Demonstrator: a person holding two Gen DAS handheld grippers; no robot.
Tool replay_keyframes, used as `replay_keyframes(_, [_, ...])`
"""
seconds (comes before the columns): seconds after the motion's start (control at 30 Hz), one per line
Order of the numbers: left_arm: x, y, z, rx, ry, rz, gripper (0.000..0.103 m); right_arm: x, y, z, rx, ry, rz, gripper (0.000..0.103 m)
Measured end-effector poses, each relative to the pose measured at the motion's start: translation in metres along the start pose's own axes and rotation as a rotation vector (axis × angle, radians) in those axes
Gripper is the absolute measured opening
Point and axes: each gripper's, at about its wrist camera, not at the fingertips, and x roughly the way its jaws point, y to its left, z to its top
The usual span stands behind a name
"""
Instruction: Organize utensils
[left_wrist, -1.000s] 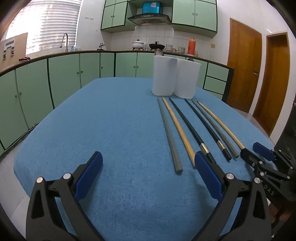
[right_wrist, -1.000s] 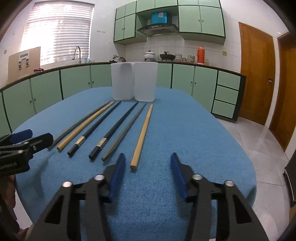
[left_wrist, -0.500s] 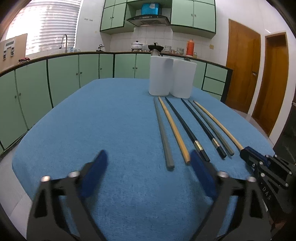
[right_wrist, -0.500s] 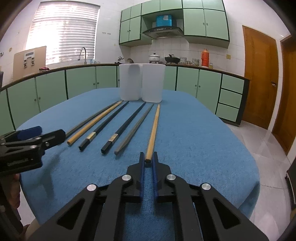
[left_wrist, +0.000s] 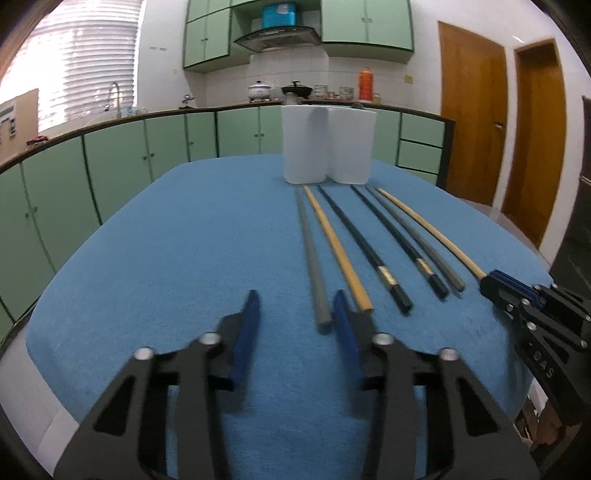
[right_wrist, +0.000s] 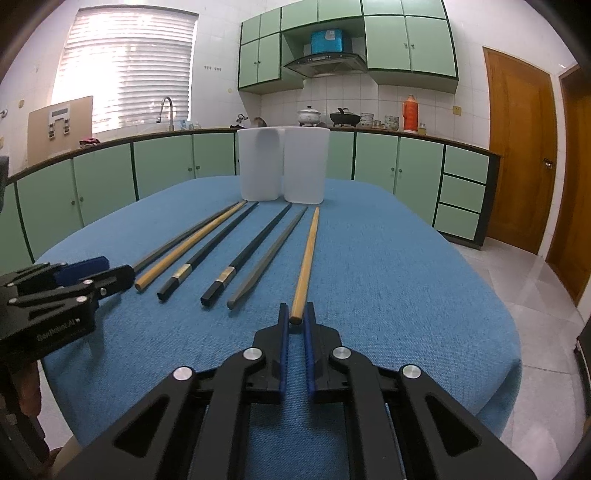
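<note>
Six slender chopsticks lie side by side on the blue cloth-covered table (right_wrist: 406, 280), before two white plastic holders (right_wrist: 282, 164). The right gripper (right_wrist: 296, 323) clamps the rightmost tan wooden chopstick's (right_wrist: 307, 254) near end; the left gripper (left_wrist: 295, 317) is closing, nothing between.

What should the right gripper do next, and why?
Probably lift the wooden chopstick toward the white holders. The right gripper is shut on its near end, while the other five chopsticks lie on the cloth and the holders look unfilled.
</note>
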Motion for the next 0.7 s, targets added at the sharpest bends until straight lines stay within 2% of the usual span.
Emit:
replay_keyframes(0.17, [0.001, -0.005, 0.0, 0.009, 0.003, -0.019, 0.018, 0.0, -0.001, 0.0, 0.005, 0.001, 0.003, 0.008])
replay_keyframes(0.23, [0.001, -0.006, 0.0, 0.005, 0.003, -0.019, 0.008, 0.001, -0.002, 0.001, 0.009, 0.001, 0.004, 0.008])
replay_keyframes(0.5, [-0.004, -0.005, 0.001, -0.008, -0.008, -0.004, 0.007, 0.0, -0.007, 0.002, 0.023, 0.0, -0.011, 0.007])
replay_keyframes(0.7, [-0.026, -0.003, 0.016, 0.006, -0.084, 0.016, 0.007, -0.013, -0.014, 0.012, 0.015, -0.039, -0.044, 0.007])
